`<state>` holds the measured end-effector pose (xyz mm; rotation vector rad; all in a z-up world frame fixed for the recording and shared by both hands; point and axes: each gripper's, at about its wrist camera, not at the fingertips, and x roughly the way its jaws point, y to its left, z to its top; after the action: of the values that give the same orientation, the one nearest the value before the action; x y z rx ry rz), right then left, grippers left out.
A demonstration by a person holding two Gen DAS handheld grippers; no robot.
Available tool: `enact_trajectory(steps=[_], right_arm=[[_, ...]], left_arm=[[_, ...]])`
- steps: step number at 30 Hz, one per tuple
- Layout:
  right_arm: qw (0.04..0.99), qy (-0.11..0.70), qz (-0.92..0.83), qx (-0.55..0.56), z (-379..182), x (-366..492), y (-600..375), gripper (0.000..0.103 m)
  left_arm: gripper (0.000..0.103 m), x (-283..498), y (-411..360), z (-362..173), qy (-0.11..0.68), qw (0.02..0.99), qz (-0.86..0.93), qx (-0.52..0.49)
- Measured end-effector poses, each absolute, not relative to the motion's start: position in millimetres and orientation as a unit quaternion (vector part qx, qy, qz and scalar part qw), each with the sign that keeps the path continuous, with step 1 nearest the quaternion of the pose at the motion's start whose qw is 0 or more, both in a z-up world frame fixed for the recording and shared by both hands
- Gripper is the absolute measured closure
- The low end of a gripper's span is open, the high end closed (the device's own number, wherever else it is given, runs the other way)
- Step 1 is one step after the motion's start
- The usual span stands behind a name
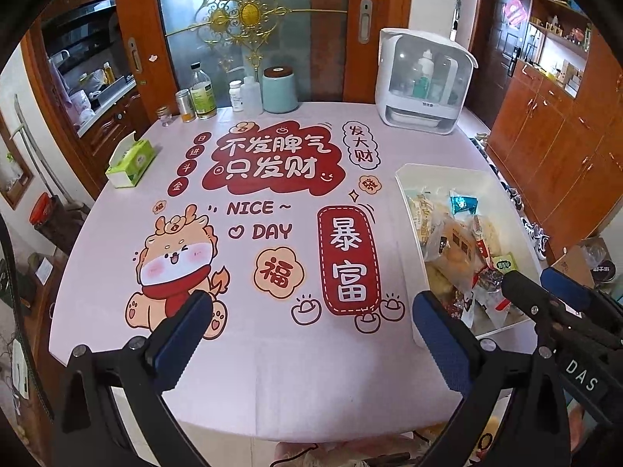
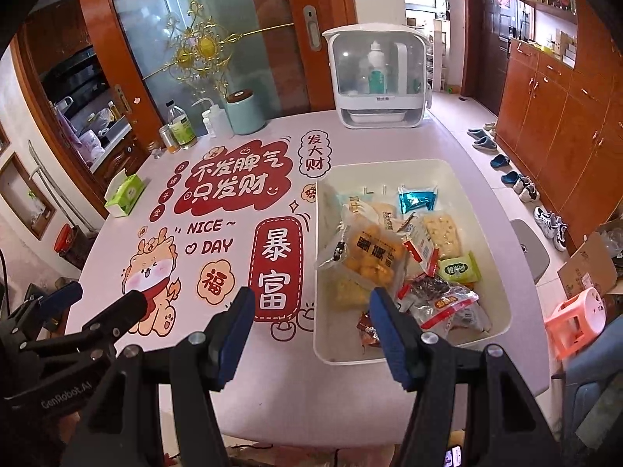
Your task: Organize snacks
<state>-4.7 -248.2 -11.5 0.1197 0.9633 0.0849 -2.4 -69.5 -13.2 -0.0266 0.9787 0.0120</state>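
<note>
Overhead, both the left gripper (image 1: 307, 334) and right gripper (image 2: 311, 334) hang open and empty; the snack bin (image 2: 502, 284) hugs the bench's (image 2: 241, 385) right edge, bare cloth leftward.

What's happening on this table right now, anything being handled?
Nothing is held at the moment. A person holds two grippers above a printed tablecloth. The left gripper is open and empty over the cloth. The right gripper is also open and empty, near the front left edge of a white bin. The bin holds a pile of snack packets, including a yellow bag and a teal packet. No snacks lie loose on the cloth.
</note>
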Motion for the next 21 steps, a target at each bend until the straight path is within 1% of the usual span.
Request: enact_trajectory(steps=[21], right_arm=[[0.879, 0.473, 0.034, 0.053, -16, 10, -246, 0.042]], left_arm=[[0.001, 15, -69, -18, 0.479, 0.878, 0.004, -0.01]])
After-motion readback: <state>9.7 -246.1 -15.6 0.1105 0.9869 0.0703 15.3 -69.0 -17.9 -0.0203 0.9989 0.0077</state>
